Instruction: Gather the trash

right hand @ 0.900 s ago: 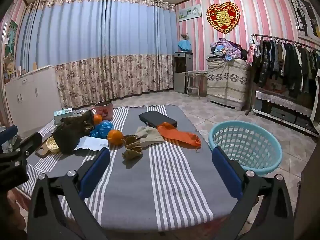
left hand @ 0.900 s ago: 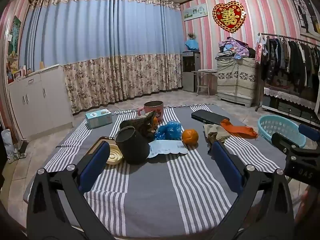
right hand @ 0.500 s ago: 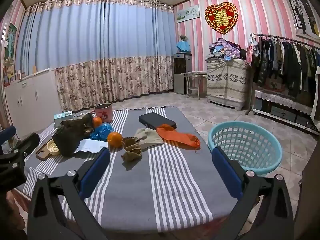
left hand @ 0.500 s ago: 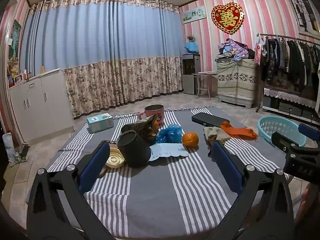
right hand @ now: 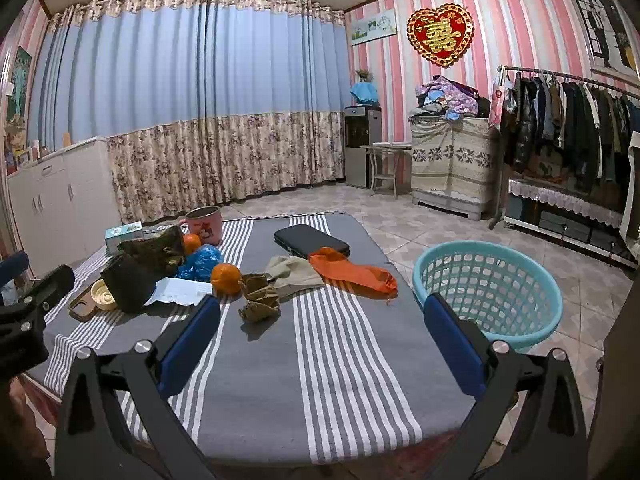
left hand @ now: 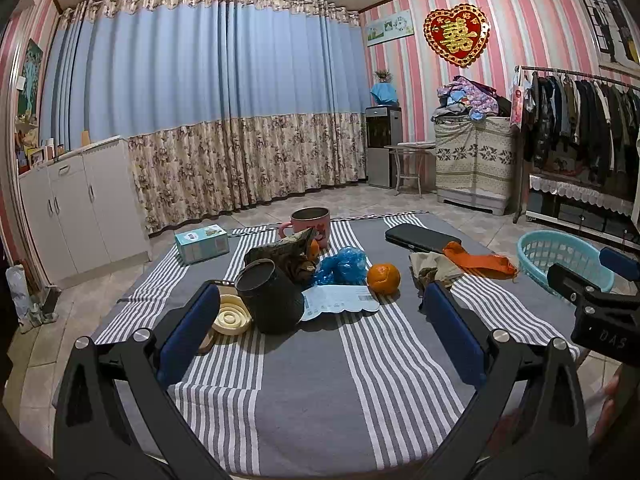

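Observation:
On the striped tablecloth (left hand: 320, 392) lie bits of trash. They are a crumpled brown paper wad (right hand: 259, 298), a blue plastic bag (left hand: 340, 266), a white paper slip (left hand: 340, 302) and a crumpled brown bag (left hand: 280, 252). A turquoise basket (right hand: 486, 288) stands beside the table's right edge. My left gripper (left hand: 320, 320) hovers open over the near part of the cloth, short of a black pot (left hand: 272, 300). My right gripper (right hand: 320, 328) is open too, just short of the paper wad, with nothing between its fingers.
Also on the table are an orange (left hand: 383, 278), a pink mug (left hand: 311, 226), a teal box (left hand: 202, 238), a black case (right hand: 311, 240), orange cloth (right hand: 352, 270), beige cloth (right hand: 296, 274) and a cream disc (left hand: 232, 316). White cabinets stand left, a clothes rack right.
The table's contents sit slightly lower in the left wrist view, so that gripper has shifted a little. Both grippers stay wide open and nothing on the table has moved.

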{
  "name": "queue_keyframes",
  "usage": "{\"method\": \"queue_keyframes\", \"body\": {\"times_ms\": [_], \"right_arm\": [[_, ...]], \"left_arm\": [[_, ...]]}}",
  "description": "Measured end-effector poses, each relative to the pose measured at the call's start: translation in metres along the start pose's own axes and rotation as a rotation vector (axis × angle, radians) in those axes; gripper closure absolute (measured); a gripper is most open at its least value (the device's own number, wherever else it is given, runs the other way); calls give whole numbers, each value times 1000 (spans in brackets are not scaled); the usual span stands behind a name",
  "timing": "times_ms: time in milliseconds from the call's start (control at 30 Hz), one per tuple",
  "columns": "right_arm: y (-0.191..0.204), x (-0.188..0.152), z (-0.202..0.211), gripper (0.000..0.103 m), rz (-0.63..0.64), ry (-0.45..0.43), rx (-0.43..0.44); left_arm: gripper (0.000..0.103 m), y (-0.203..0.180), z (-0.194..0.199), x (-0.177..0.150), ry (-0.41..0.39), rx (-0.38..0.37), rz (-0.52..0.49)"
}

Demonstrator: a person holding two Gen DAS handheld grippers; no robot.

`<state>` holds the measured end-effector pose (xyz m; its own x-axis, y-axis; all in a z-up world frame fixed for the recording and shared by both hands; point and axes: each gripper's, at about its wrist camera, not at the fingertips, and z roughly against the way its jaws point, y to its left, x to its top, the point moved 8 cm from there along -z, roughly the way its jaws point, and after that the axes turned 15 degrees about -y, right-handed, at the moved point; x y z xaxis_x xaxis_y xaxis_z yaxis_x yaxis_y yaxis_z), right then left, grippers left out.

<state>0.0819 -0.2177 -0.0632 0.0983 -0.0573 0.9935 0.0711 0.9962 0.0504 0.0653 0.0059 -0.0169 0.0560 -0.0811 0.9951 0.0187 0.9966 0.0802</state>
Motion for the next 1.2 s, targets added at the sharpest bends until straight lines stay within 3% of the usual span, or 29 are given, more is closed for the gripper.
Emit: {"method": "queue_keyframes", "body": {"times_ms": [400,1200], "right_arm": [[-1,0,1,4,0,-1,0],[-7,-5,1,4,-8,8,-2]], "left_arm": [[4,-4,-8,-14,4,4,-3],[4,3,-10,-13,10,14,3]]}}
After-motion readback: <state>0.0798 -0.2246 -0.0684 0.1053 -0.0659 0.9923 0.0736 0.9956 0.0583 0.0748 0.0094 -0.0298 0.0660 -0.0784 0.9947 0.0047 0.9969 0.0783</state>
